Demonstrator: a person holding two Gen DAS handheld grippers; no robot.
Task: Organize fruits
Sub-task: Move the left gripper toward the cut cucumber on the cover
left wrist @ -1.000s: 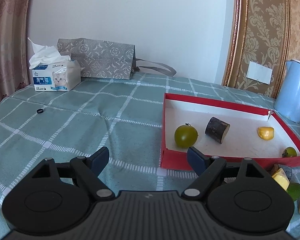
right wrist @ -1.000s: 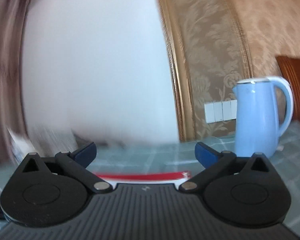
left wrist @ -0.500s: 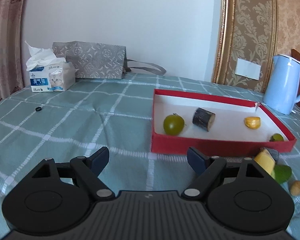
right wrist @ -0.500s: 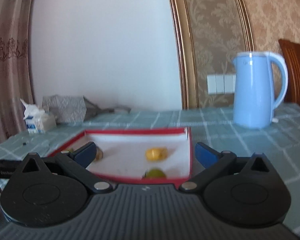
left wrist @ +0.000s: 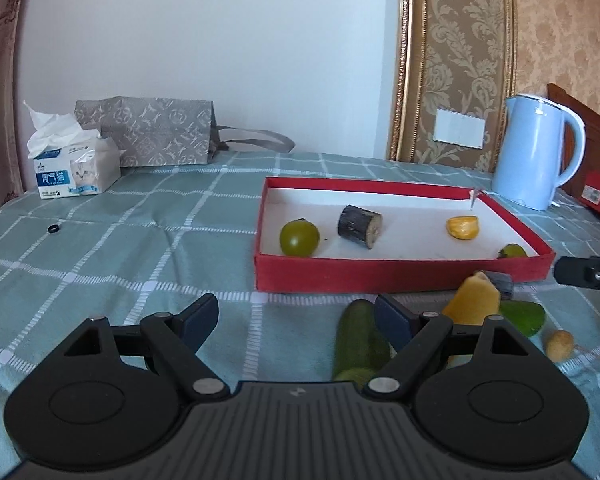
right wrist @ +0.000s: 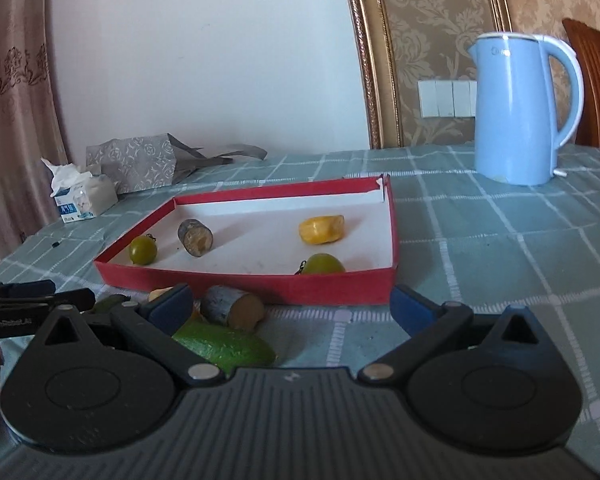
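Both grippers hang low over the checked tablecloth [left wrist: 140, 240], and each stands with its jaws wide apart and nothing between the pads. Ahead of the left gripper [left wrist: 296, 314] and a little to its right lies the one red tray [left wrist: 380, 276], white inside, holding four pieces: a round green fruit [left wrist: 299, 238] nearest its left wall, one dark cut log-like piece [left wrist: 359, 226] just beside that, a yellow piece [left wrist: 463, 227] farther right, and a second green fruit [left wrist: 512, 251] tucked against the near wall. Five more pieces lie loose on the cloth in front of the tray. A long dark green one [left wrist: 358, 344] lies just inside the left gripper's right finger, a yellow wedge [left wrist: 474, 300] lies beyond that finger, and past it come a bright green piece [left wrist: 526, 316] and a small tan one [left wrist: 559, 345]. From the right gripper [right wrist: 290, 308], a second cut log-like piece [right wrist: 232, 312] lies just inside its left finger, touching the bright green piece in front of the tray's near wall. Farther off I count one blue kettle [right wrist: 520, 108] beyond the tray to the right, one tissue box [left wrist: 76, 172] and one grey patterned bag [left wrist: 152, 130] at the far left, and a single small black ring [left wrist: 53, 229] lying alone on the cloth.
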